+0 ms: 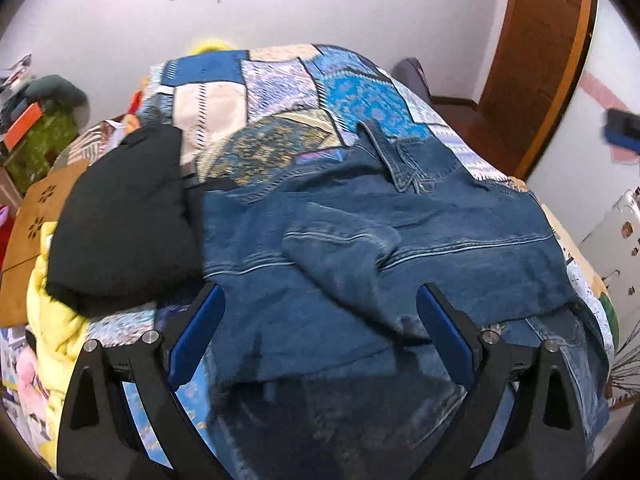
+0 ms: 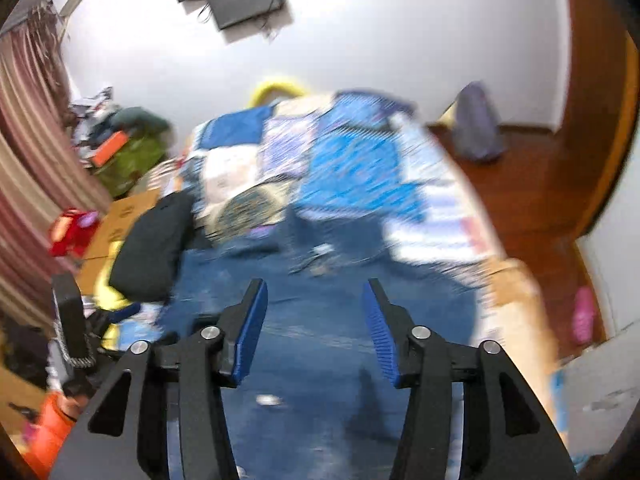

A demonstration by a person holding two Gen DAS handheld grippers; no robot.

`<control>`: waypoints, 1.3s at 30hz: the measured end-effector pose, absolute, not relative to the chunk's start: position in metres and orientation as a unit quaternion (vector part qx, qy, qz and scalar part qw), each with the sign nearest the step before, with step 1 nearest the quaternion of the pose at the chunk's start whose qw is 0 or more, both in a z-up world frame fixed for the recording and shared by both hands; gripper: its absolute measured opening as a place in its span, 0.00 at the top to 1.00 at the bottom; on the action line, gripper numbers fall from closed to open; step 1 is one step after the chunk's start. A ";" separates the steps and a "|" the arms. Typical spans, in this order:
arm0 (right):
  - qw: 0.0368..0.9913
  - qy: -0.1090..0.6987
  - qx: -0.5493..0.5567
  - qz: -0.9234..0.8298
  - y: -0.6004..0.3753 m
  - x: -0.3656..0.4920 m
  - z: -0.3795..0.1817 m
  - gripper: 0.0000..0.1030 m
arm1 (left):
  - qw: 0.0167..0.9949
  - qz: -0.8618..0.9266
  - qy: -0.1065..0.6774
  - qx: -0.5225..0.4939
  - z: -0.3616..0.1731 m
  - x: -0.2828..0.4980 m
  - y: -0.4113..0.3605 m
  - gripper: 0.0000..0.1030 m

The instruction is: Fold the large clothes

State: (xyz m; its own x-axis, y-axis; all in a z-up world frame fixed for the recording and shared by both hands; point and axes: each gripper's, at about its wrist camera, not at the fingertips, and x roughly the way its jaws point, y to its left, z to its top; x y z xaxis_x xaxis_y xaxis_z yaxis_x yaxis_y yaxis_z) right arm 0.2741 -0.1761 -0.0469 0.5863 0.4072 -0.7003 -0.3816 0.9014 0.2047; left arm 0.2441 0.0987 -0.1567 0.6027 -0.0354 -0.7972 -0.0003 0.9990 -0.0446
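Denim garment (image 1: 360,248) spread over patchwork quilt (image 1: 280,92), partly folded, one flap doubled across the near middle. Left gripper (image 1: 320,320) above its near edge, fingers spread wide, gripping nothing; likely lining up for the next fold. Right gripper (image 2: 316,320) likewise released and empty over the denim; its view is motion-blurred. Black folded garment (image 1: 124,220) lies at left, touching the denim, probably set aside as done.

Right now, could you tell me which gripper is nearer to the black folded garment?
Left. The left gripper hangs open over the jeans, with the black folded garment just beyond its left finger. The right gripper, also open, sits farther back and to the garment's right.
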 end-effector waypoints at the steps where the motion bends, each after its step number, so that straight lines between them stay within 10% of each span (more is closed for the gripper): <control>1: 0.895 0.393 0.003 0.209 -0.182 0.274 -0.045 0.53 | 0.892 -0.015 0.451 -0.017 -0.160 0.251 0.095 0.06; 12: 0.871 0.461 -0.090 0.141 -0.215 0.282 -0.115 0.52 | 0.866 0.015 0.495 0.070 -0.213 0.294 0.070 0.08; 28: 0.828 0.538 -0.094 0.130 -0.174 0.285 -0.217 0.52 | 0.894 0.015 0.448 -0.015 -0.183 0.280 0.121 0.80; 39: 0.839 0.510 -0.132 0.139 -0.156 0.277 -0.209 0.52 | 0.894 0.035 0.444 -0.047 -0.184 0.258 0.144 0.72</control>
